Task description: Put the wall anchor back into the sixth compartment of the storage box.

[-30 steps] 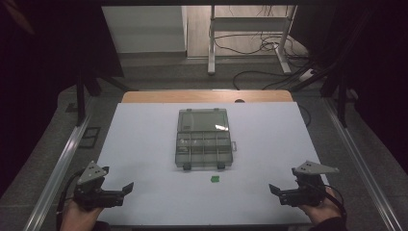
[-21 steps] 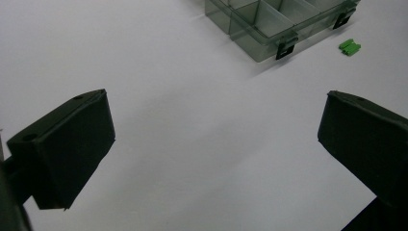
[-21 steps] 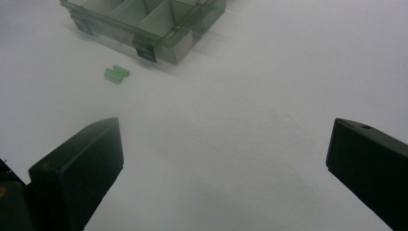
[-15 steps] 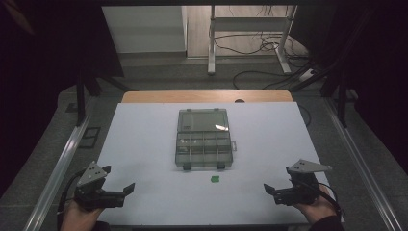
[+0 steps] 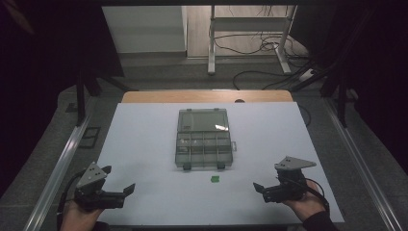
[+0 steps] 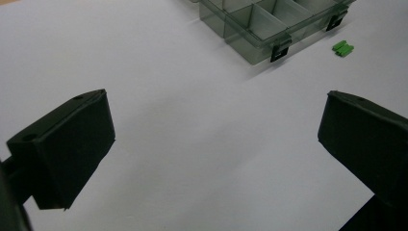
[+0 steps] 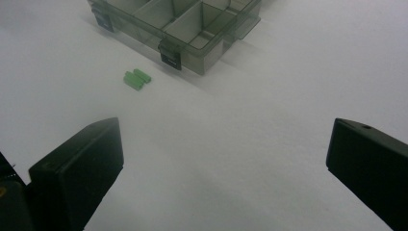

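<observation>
Green, small ridged plastic block (image 5: 215, 179) is lying on the white desk (image 5: 144, 144), ahead of the right claw (image 5: 260, 188) and to its left, just in front of the latches of the translucent grey plastic compartment box (image 5: 202, 137). Both claws are standing spread and holding nothing; the left claw (image 5: 129, 191) is waiting farther from the block. Being so small and flat, the block is likely to skid or flip if one jaw is touching it first. Bare desk is lying all around; only the box front is crowding it.
</observation>
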The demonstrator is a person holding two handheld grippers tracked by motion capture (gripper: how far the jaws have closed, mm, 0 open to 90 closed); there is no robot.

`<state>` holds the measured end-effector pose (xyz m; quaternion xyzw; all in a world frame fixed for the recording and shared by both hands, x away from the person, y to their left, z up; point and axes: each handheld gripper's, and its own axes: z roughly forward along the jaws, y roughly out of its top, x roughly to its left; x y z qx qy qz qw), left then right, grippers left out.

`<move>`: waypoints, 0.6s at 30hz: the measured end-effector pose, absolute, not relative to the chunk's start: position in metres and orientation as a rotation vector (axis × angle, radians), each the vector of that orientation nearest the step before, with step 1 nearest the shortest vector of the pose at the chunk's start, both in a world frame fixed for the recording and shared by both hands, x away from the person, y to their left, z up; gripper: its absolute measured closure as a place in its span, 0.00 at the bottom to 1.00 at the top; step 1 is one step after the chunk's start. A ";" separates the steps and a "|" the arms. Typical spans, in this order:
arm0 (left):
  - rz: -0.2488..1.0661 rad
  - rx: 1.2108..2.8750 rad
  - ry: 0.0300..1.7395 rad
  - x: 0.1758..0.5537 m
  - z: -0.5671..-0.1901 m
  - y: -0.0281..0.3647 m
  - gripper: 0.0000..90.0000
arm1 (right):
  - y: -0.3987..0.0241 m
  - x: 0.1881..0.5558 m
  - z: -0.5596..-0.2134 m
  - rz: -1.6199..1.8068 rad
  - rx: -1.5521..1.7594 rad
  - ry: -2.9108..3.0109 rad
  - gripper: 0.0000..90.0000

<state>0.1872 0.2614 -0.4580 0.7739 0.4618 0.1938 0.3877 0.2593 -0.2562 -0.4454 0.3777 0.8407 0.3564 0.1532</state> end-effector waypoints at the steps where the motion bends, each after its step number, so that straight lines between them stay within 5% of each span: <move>1: 0.494 1.972 1.174 0.187 -0.458 0.261 0.00 | -0.253 0.261 -0.446 1.010 1.072 2.424 0.00; 18: 0.485 1.973 1.174 0.187 -0.459 0.262 0.00 | -0.224 0.272 -0.445 0.962 1.014 2.493 0.00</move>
